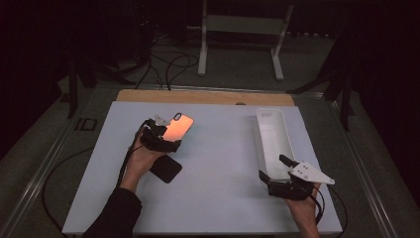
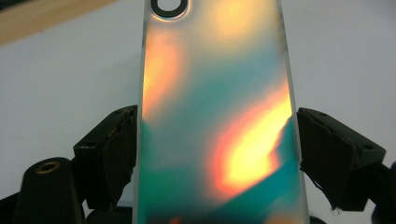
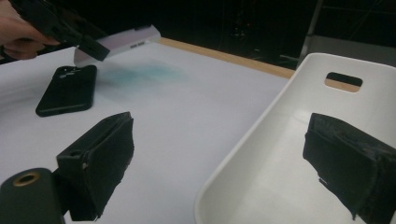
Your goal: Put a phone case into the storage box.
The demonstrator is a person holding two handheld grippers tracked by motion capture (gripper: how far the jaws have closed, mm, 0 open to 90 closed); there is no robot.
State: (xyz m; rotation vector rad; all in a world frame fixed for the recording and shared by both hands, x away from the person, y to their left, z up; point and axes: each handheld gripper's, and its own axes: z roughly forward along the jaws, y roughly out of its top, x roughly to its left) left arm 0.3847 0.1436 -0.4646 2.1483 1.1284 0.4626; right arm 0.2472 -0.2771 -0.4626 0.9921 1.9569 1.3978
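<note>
1. Nearest the person, the right gripper (image 1: 275, 169) rests with jaws apart astride the near rim of the white tray (image 1: 263, 144), gripping nothing.
2. Farther left, the left gripper (image 1: 166, 133) is clamped on the iridescent phone case (image 2: 217, 116), lifted and tilted above the table (image 1: 218, 198).
3. The case is probably light, glossy and slippery; its long edges suit gripping.

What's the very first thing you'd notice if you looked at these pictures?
The shiny rainbow phone case stands out first, glowing orange at the left of the white table, held off it between the jaws of the left gripper. A black phone case lies flat just beneath that hand. At the right sits a long white tray, with the right gripper open over its near end.
</note>
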